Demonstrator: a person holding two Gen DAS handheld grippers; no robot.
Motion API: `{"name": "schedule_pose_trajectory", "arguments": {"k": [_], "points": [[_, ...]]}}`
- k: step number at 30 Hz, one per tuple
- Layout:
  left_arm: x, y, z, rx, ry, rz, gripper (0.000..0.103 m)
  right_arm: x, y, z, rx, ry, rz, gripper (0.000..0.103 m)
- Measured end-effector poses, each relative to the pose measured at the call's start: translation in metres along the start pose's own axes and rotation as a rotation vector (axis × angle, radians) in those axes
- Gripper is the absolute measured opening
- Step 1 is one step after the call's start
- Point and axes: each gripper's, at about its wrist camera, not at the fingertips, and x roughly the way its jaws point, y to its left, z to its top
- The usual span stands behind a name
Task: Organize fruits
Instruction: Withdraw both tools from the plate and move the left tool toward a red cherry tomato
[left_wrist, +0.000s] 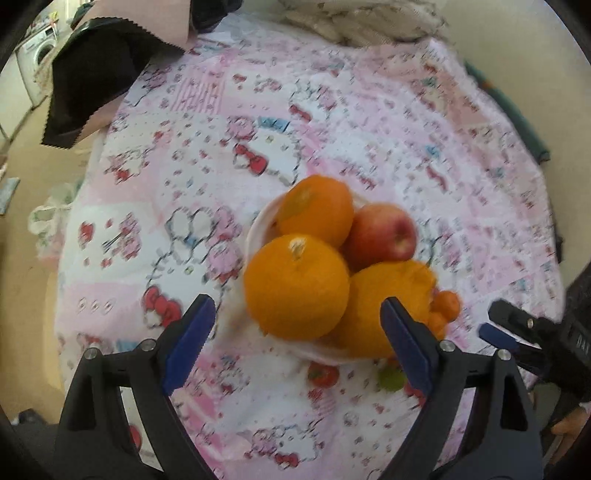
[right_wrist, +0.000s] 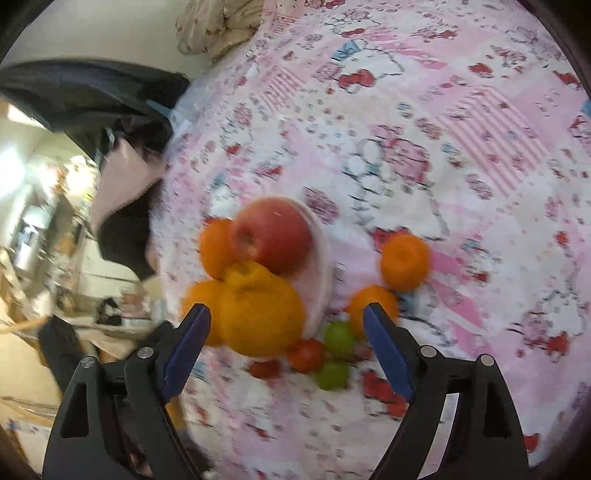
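A white bowl (left_wrist: 258, 225) on the pink patterned cloth holds three large oranges (left_wrist: 297, 286) and a red apple (left_wrist: 380, 232). My left gripper (left_wrist: 297, 314) is open and empty just above the nearest orange. In the right wrist view the bowl (right_wrist: 321, 258) holds the apple (right_wrist: 273, 236) and a bumpy orange (right_wrist: 258, 306). Two small mandarins (right_wrist: 404, 262), two green grapes (right_wrist: 338, 338) and red cherry tomatoes (right_wrist: 306, 354) lie loose beside the bowl. My right gripper (right_wrist: 286, 325) is open and empty over them.
The other gripper (left_wrist: 517, 332) shows at the right of the left wrist view. Dark and pink clothes (left_wrist: 92, 74) lie at the cloth's far left edge. A crumpled quilt (left_wrist: 351, 22) lies at the back. The floor drops off to the left.
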Motion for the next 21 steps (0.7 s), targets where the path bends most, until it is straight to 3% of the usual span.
{"name": "schedule_pose_trajectory", "arguments": {"k": [7, 11, 21], "points": [[-0.008, -0.003, -0.021, 0.061, 0.039, 0.026, 0.089, -0.010, -0.011, -0.016, 0.002, -0.037, -0.077, 0.087], [-0.005, 0.002, -0.027, 0.022, 0.085, 0.000, 0.089, -0.009, -0.009, -0.022, 0.004, -0.039, -0.118, 0.087], [-0.004, 0.000, -0.026, 0.020, 0.083, -0.001, 0.089, -0.020, -0.019, -0.026, 0.023, -0.074, -0.164, 0.087]]}}
